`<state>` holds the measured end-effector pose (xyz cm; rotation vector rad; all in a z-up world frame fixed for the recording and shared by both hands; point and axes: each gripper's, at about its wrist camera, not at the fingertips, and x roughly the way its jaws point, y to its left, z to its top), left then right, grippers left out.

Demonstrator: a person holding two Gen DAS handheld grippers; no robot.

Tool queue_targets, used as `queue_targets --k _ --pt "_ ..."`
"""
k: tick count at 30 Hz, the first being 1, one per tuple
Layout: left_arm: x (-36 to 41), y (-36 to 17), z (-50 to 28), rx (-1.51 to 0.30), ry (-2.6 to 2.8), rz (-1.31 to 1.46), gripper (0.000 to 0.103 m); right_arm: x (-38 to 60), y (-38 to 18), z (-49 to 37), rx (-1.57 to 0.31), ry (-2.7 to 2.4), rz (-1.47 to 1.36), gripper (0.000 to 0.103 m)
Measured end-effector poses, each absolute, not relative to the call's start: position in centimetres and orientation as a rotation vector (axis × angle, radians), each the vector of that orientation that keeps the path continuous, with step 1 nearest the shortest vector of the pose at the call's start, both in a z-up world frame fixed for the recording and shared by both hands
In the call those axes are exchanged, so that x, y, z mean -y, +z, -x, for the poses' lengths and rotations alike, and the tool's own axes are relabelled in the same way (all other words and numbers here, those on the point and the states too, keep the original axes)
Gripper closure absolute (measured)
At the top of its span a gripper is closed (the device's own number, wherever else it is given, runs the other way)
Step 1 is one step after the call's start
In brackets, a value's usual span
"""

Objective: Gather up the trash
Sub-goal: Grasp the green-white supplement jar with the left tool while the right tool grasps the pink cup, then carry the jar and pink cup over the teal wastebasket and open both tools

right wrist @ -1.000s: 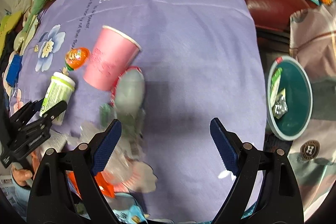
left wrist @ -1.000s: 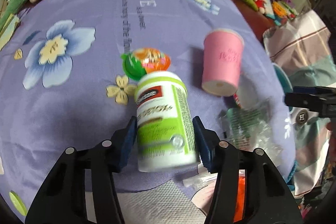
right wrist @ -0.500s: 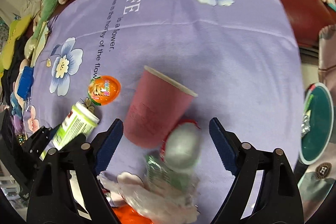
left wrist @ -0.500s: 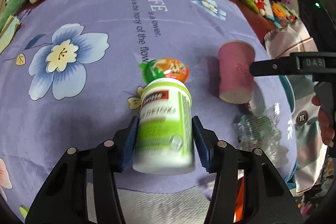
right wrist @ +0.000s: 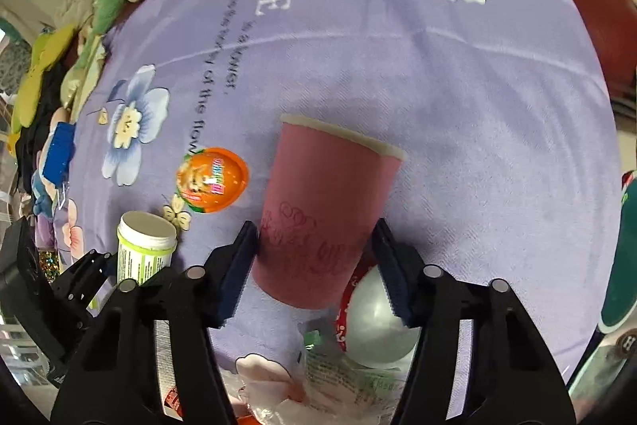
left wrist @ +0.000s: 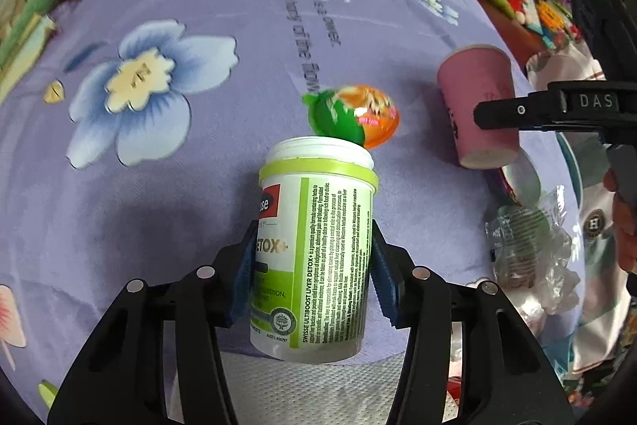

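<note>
A: Left wrist view: left tool point(left wrist: 312, 273) clamped on the white-and-green plastic supplement bottle point(left wrist: 314, 245), held above the purple flowered cloth point(left wrist: 159, 186).

B: Right wrist view: right tool point(right wrist: 316, 265) closing around the pink paper cup point(right wrist: 326, 222) lying on the cloth; left pad touching, right just apart.

A: Risk, judged: thin cup may crush or squirt out.

wrist views: steep down, close | shared: pink cup point(left wrist: 477, 106), bottle point(right wrist: 145, 245)

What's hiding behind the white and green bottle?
In the left wrist view, an orange and green jelly cup lies on the purple cloth just behind the supplement bottle. The bottle's cap covers the cup's near edge, so that part stays hidden.
</note>
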<state>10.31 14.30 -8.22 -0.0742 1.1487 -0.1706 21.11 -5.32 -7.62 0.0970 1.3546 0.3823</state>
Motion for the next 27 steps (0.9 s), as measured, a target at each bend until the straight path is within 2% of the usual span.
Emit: queue_targets --k 10,27 --pt "-11.5 -5.1 -10.6 -1.1 -0.216 0.081 0.051 8.1 -4.3 -19.2 -1.279 0.406 -0.094 0.047" --pt "2.6 -1.0 -10.5 -1.054 -0.357 -0.04 0.051 26.6 -1.0 -13.3 -1.147 0.21 -0.216 0.046"
